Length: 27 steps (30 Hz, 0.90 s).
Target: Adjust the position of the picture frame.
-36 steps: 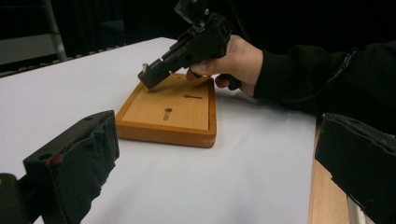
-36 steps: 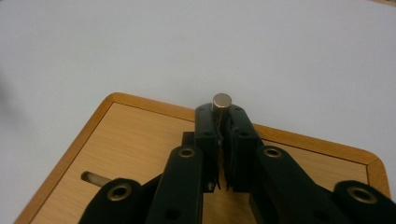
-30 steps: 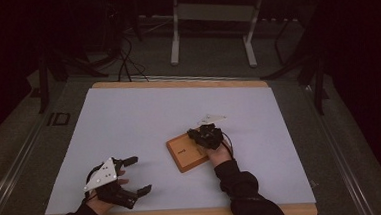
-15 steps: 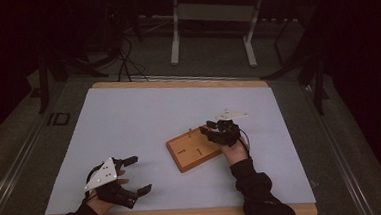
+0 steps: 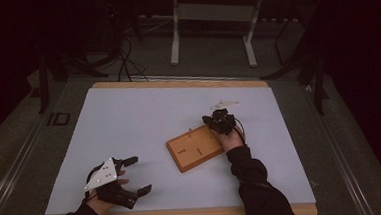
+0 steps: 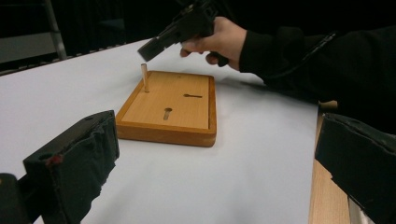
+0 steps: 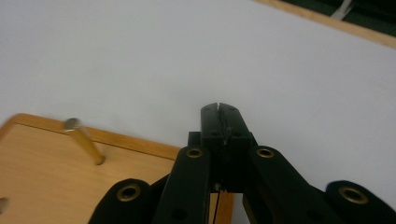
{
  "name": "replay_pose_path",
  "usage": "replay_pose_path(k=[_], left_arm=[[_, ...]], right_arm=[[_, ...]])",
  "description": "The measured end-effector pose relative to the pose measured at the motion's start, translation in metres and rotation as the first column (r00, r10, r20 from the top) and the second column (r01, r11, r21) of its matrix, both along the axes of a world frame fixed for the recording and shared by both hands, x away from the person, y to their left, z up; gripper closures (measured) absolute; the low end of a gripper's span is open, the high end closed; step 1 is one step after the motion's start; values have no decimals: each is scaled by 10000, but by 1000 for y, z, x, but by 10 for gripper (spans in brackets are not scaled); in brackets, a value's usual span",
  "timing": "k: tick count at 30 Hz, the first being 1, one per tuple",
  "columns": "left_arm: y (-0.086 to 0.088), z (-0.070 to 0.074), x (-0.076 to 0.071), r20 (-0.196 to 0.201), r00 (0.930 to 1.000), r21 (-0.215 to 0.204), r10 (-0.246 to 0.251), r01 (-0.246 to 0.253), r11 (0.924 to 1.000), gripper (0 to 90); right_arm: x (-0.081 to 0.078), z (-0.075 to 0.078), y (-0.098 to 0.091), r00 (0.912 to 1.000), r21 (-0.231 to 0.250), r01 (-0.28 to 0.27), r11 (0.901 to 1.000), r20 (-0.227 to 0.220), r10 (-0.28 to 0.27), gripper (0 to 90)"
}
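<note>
Black sleeves (image 5: 253,184), brass-riveted black fingers (image 7: 219,126)

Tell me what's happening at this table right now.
A person works at a table with a gripper in each hand. A wooden board lies on the white surface, with one wooden peg standing upright near a corner and two slots beside it. The right gripper hovers just above and beside the peg, jaws shut with nothing between them; the peg stands free. The left gripper rests on the table near the front edge, jaws open, apart from the board.

Peg (image 6: 144,77) stands in board (image 5: 196,147) on table (image 5: 129,121)
</note>
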<state>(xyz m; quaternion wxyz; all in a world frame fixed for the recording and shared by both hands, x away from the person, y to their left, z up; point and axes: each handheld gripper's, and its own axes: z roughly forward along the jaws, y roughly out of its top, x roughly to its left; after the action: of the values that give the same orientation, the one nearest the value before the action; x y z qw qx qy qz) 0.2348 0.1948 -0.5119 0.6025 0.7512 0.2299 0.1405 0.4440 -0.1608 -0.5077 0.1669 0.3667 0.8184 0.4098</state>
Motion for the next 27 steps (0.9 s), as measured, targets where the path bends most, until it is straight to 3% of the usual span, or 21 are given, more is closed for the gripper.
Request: replay_pose_path(k=[10,27], left_arm=[[0,0,0,-5,10000,-8,-24,24,10000,2],[0,0,0,14,10000,-6,-29,29,10000,2]], right_arm=[[19,-17,8,9985,-748,85,9972,-532,-125,900],[18,-12,5,9962,-914,-176,9957,-861,97,900]])
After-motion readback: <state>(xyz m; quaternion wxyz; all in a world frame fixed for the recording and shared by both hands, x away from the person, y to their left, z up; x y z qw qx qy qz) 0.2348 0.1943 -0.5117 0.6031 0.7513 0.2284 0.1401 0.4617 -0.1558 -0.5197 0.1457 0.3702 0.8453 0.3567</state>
